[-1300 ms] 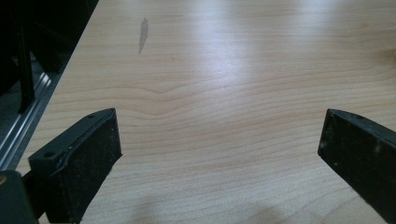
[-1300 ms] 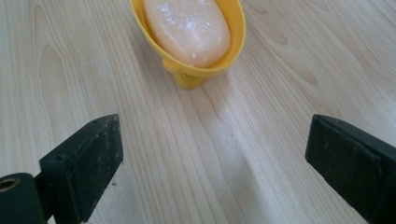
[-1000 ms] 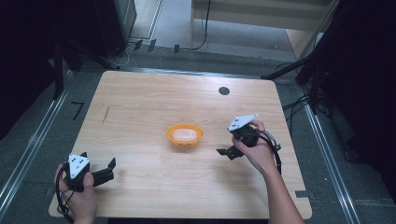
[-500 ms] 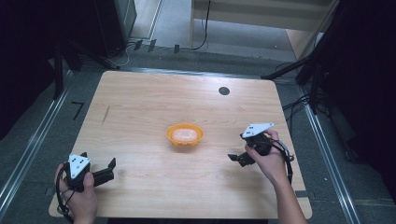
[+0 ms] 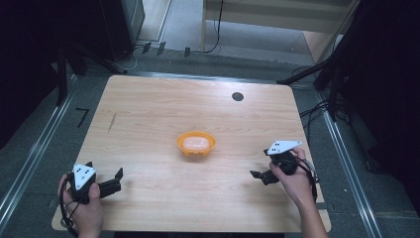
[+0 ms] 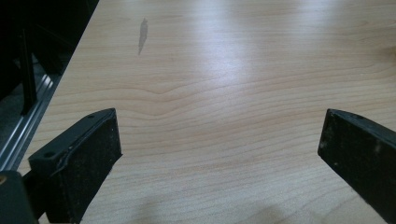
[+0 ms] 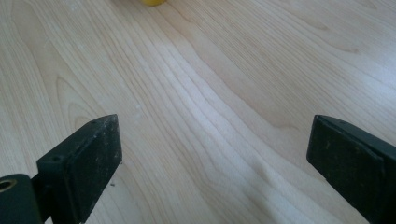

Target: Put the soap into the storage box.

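Across the pale wooden table (image 5: 148,119) we are holding the left gripper (image 5: 115,180) and right gripper (image 5: 259,175) with jaws apart and empty, the small orange plastic bowl (image 5: 196,143) sitting untouched between them, likely awaiting a reach.

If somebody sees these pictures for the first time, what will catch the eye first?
The orange bowl stands out, alone near the middle of the pale wooden table, with something pale inside. Next come the two hand-held grippers at the near edge: the left gripper and the right gripper, both with fingers spread wide over bare wood.
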`<action>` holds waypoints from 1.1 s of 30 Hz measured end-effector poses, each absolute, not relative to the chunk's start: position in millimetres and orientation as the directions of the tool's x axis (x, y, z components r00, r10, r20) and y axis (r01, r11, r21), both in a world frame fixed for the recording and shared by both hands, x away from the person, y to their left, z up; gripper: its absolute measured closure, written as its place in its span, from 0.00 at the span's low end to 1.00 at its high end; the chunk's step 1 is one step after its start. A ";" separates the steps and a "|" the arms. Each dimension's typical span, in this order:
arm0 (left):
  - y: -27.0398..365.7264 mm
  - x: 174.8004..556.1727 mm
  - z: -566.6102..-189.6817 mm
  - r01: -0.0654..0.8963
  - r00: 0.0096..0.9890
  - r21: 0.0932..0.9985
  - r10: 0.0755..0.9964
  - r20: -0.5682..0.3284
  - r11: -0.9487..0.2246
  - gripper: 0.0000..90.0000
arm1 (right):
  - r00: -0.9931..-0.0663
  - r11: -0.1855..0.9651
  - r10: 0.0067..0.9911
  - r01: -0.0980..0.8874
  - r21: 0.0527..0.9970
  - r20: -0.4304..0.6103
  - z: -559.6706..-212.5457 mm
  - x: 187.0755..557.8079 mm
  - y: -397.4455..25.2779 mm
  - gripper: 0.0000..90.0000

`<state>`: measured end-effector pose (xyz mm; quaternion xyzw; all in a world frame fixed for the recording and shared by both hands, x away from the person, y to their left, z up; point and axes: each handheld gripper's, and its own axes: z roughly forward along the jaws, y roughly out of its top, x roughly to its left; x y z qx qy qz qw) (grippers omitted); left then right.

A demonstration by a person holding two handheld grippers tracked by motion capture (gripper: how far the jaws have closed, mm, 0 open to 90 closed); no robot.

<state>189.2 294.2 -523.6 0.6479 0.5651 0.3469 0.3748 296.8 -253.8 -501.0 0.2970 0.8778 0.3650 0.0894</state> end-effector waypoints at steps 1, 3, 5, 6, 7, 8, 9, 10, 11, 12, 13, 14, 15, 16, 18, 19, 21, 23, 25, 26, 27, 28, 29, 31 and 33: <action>294.2 189.2 -523.7 0.472 0.121 0.878 0.992 0.026 -0.081 0.00 | -0.805 0.552 0.590 0.457 0.697 0.061 -502.1 295.4 -255.8 0.04; 294.1 189.2 -523.6 0.472 0.122 0.878 0.992 0.027 -0.082 0.00 | -0.800 0.548 0.598 0.461 0.698 0.059 -503.8 293.2 -259.4 0.04; 294.0 189.2 -523.7 0.471 0.121 0.878 0.992 0.028 -0.083 0.00 | -0.793 0.538 0.606 0.464 0.704 0.060 -505.4 290.1 -263.9 0.04; 293.9 189.2 -523.7 0.471 0.121 0.878 0.992 0.028 -0.082 0.00 | -0.788 0.532 0.612 0.470 0.704 0.064 -506.2 288.5 -265.9 0.04; 293.9 189.1 -523.8 0.470 0.121 0.879 0.992 0.029 -0.083 0.00 | -0.785 0.527 0.617 0.472 0.707 0.064 -506.9 287.0 -268.4 0.04; 293.9 189.0 -523.6 0.472 0.121 0.878 0.992 0.030 -0.084 0.00 | -0.782 0.521 0.620 0.474 0.710 0.067 -507.7 285.4 -271.1 0.05; 293.8 189.0 -523.7 0.472 0.122 0.878 0.992 0.029 -0.083 0.00 | -0.780 0.520 0.623 0.475 0.710 0.066 -508.2 284.4 -273.2 0.05; 293.7 189.0 -523.7 0.472 0.122 0.878 0.992 0.030 -0.084 0.00 | -0.772 0.511 0.632 0.483 0.711 0.070 -509.1 282.0 -276.5 0.05; 293.6 189.0 -523.7 0.472 0.122 0.878 0.992 0.029 -0.084 0.00 | -0.768 0.504 0.637 0.484 0.715 0.071 -510.1 280.1 -280.4 0.05; 293.6 188.9 -523.6 0.473 0.121 0.877 0.992 0.030 -0.085 0.00 | -0.768 0.504 0.637 0.483 0.716 0.070 -510.6 279.5 -282.0 0.05; 293.5 188.9 -523.6 0.474 0.121 0.877 0.992 0.031 -0.085 0.00 | -0.762 0.497 0.644 0.488 0.717 0.073 -511.8 277.5 -285.1 0.06; 293.3 189.0 -523.6 0.473 0.120 0.877 0.992 0.030 -0.084 0.00 | -0.757 0.492 0.649 0.495 0.716 0.077 -512.6 275.7 -287.5 0.06; 293.2 189.0 -523.5 0.474 0.119 0.876 0.992 0.032 -0.085 0.00 | -0.753 0.489 0.653 0.497 0.717 0.076 -513.3 274.2 -290.1 0.06; 293.1 188.9 -523.5 0.474 0.119 0.876 0.992 0.033 -0.086 0.00 | -0.750 0.484 0.658 0.495 0.722 0.073 -514.3 272.8 -292.3 0.06; 292.9 189.0 -523.6 0.474 0.118 0.876 0.992 0.034 -0.086 0.00 | -0.738 0.471 0.670 0.501 0.726 0.075 -515.6 269.2 -296.9 0.06; 292.9 189.0 -523.6 0.474 0.118 0.876 0.992 0.034 -0.086 0.00 | -0.734 0.465 0.675 0.502 0.729 0.075 -517.2 267.1 -299.5 0.06; 292.7 189.2 -523.6 0.475 0.118 0.875 0.992 0.040 -0.092 0.00 | -0.724 0.452 0.685 0.510 0.732 0.081 -519.4 263.3 -303.0 0.06; 292.2 189.3 -523.7 0.475 0.120 0.875 0.992 0.042 -0.095 0.00 | -0.714 0.441 0.695 0.515 0.735 0.084 -521.8 258.5 -307.4 0.06; 291.8 189.6 -523.9 0.476 0.121 0.874 0.992 0.041 -0.094 0.00 | -0.709 0.439 0.701 0.521 0.732 0.084 -524.0 254.0 -311.8 0.07; 291.9 189.5 -523.8 0.476 0.122 0.874 0.992 0.042 -0.096 0.00 | -0.705 0.435 0.704 0.523 0.733 0.085 -526.1 250.0 -315.7 0.07; 292.0 189.3 -523.7 0.476 0.121 0.874 0.992 0.043 -0.097 0.00 | -0.701 0.429 0.708 0.525 0.735 0.087 -527.3 247.9 -317.6 0.07; 291.9 189.3 -523.7 0.476 0.121 0.874 0.992 0.043 -0.096 0.00 | -0.697 0.423 0.712 0.528 0.737 0.091 -529.0 245.1 -320.7 0.07; 292.1 189.3 -523.7 0.476 0.120 0.874 0.992 0.045 -0.098 0.00 | -0.691 0.416 0.717 0.530 0.739 0.092 -530.9 242.5 -323.6 0.07; 291.8 189.2 -523.7 0.474 0.117 0.875 0.992 0.047 -0.097 0.00 | -0.677 0.402 0.729 0.537 0.742 0.095 -535.0 237.5 -328.8 0.07; 291.5 189.2 -523.8 0.473 0.118 0.876 0.992 0.048 -0.098 0.00 | -0.671 0.389 0.735 0.540 0.746 0.102 -538.0 232.9 -334.0 0.07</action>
